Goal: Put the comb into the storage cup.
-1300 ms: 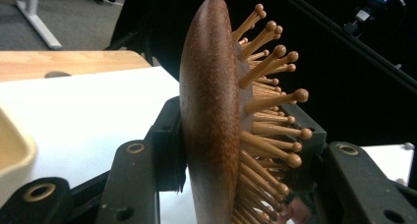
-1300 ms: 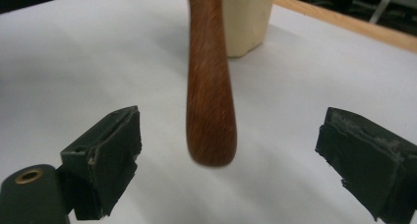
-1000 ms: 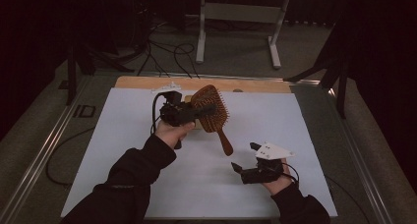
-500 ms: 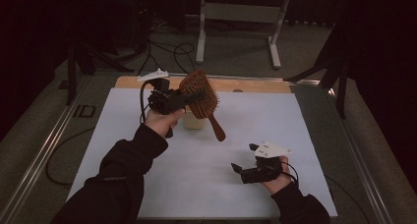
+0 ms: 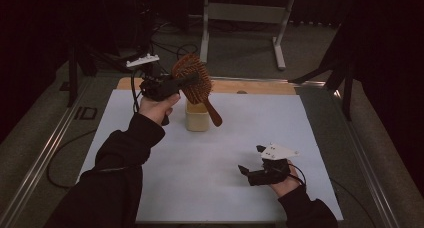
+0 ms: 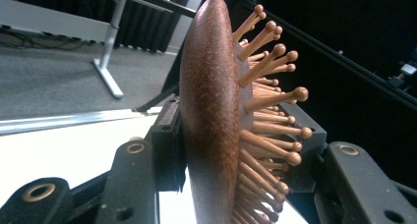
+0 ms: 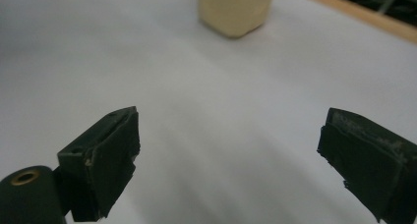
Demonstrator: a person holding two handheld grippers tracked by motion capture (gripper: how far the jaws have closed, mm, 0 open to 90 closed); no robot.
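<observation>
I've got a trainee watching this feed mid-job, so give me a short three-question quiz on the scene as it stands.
1. True or false: the right tool is clamped on the cream container.
2. Which part of the wooden hairbrush does the left tool grip? A) the handle's end B) the head C) nothing, it lies on the table
3. Fill in: the brush handle slants down over the ______.

Key:
1. False: its jaws stand open above the white table, well apart from the container.
2. B: the jaws close on the head, back on one side and bristles on the other.
3. Cream container.
</observation>
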